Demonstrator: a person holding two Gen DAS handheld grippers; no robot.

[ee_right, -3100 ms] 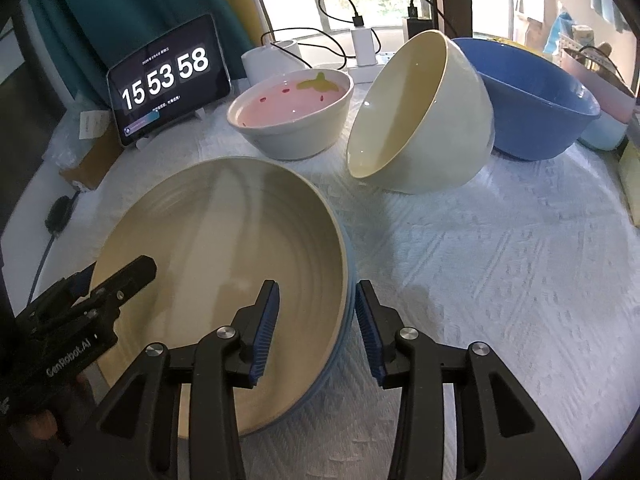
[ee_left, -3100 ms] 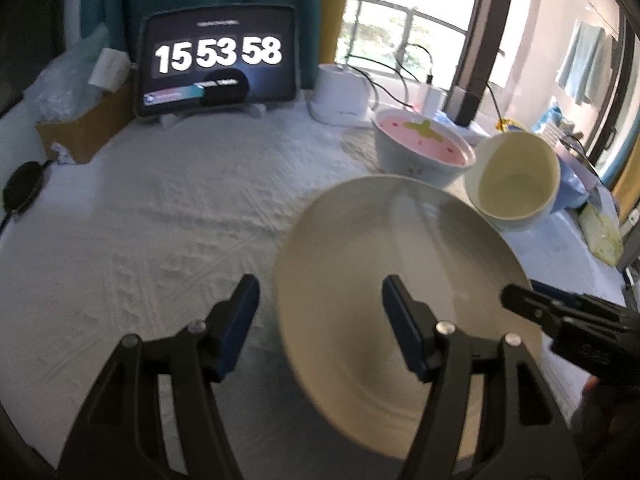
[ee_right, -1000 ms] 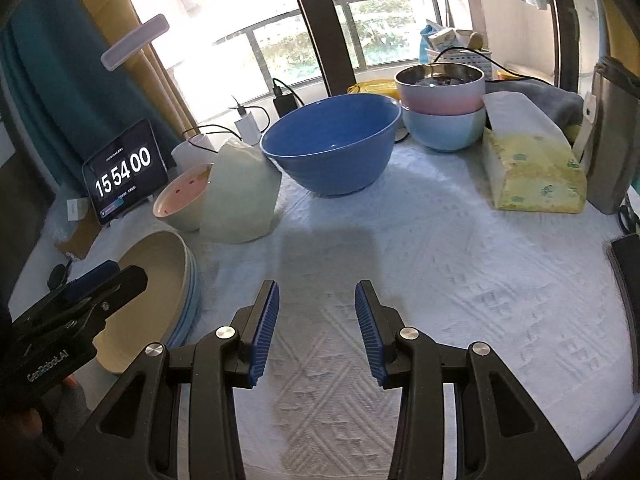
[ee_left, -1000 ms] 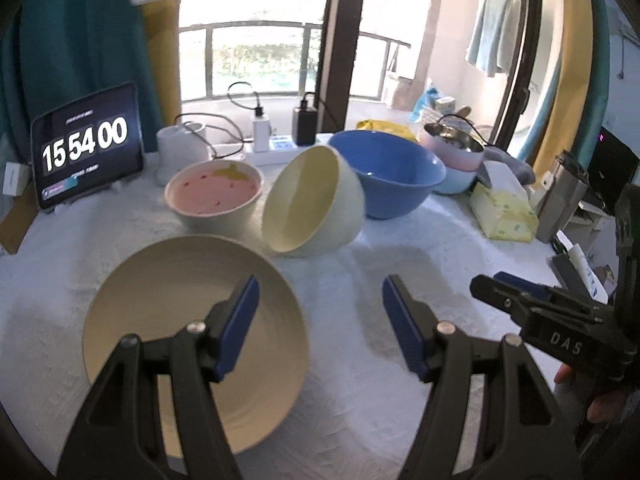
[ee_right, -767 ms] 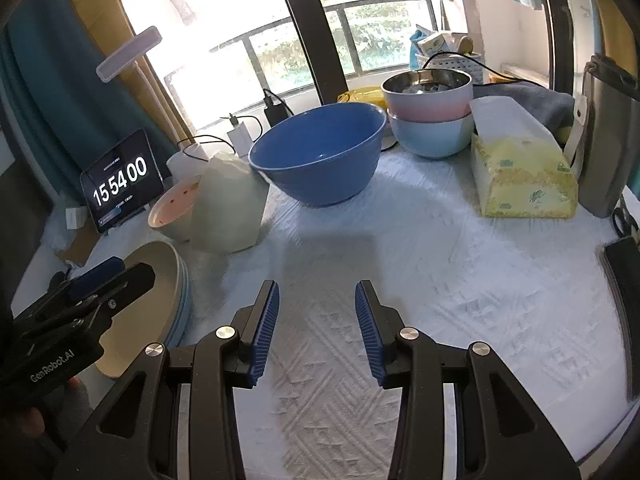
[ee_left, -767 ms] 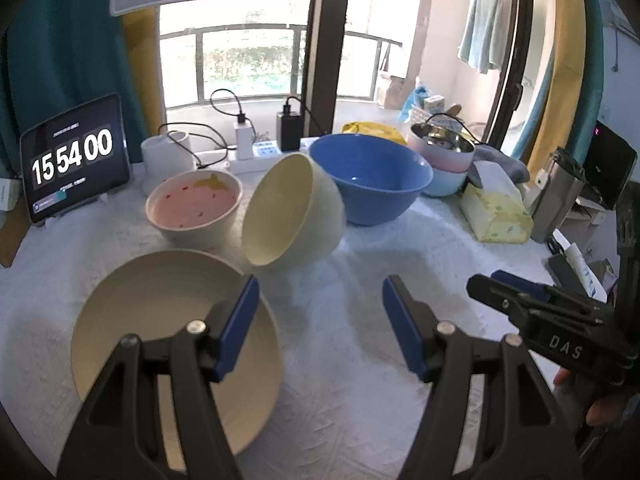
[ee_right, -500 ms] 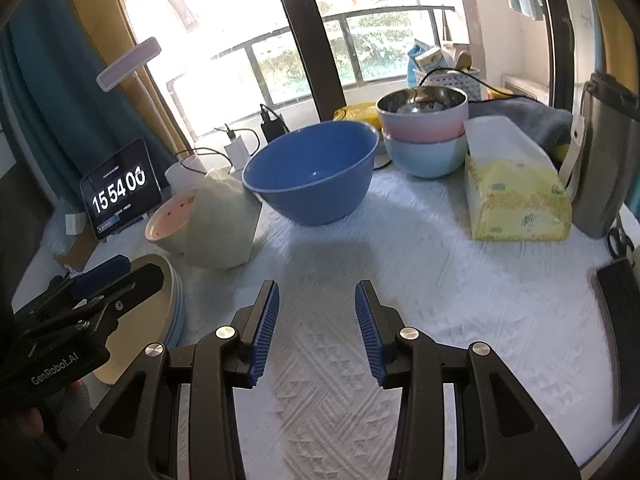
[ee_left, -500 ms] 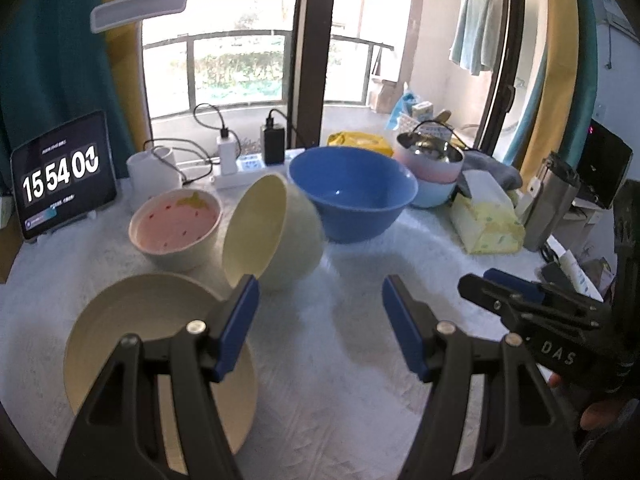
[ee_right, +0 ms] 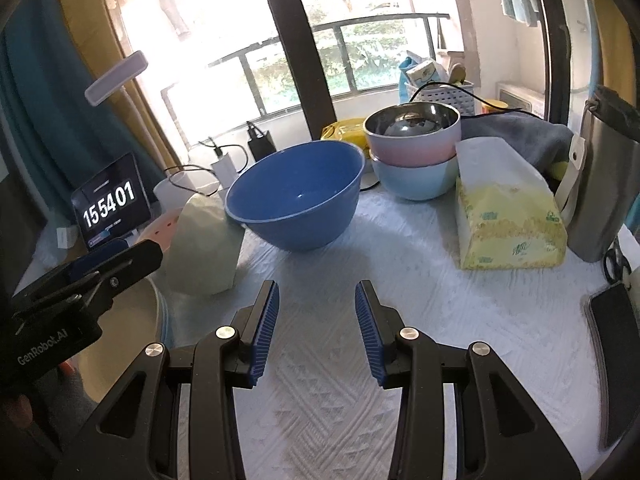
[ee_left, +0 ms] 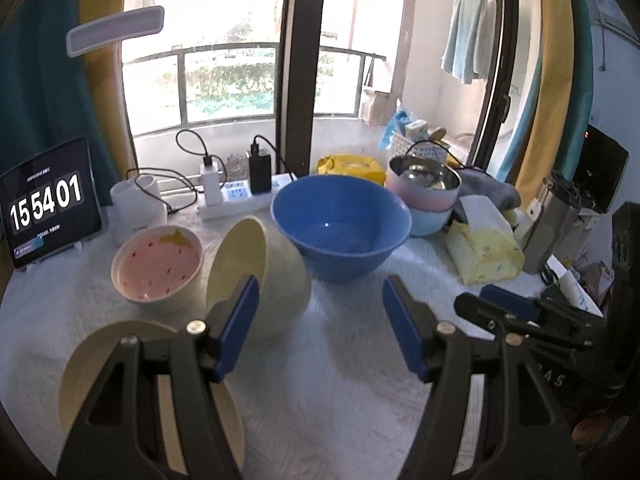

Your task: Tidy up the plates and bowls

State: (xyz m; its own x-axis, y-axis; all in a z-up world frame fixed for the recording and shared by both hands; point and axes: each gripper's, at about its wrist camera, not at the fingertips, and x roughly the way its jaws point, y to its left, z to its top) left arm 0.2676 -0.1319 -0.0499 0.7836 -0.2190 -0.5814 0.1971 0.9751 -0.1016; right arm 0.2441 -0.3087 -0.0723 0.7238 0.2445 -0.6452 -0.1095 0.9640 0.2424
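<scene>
A cream plate lies on the white cloth at the near left, partly under my left gripper, which hangs open and empty above the table. Behind it a cream bowl lies tipped on its side against a big blue bowl. A strawberry-patterned bowl stands to the left. Stacked pink and light-blue bowls sit at the back right. My right gripper is open over bare cloth, nothing between its pads. In its view the plate shows at the left, the blue bowl ahead.
A tablet clock leans at the back left beside a white cylinder and a power strip with chargers. A yellow tissue pack, a grey bottle and a dark phone line the right side.
Both grippers have drawn back and risen from the table, so the bowls look smaller and farther. The plate has slid toward the lower left of the left wrist view. Jaws unchanged.
</scene>
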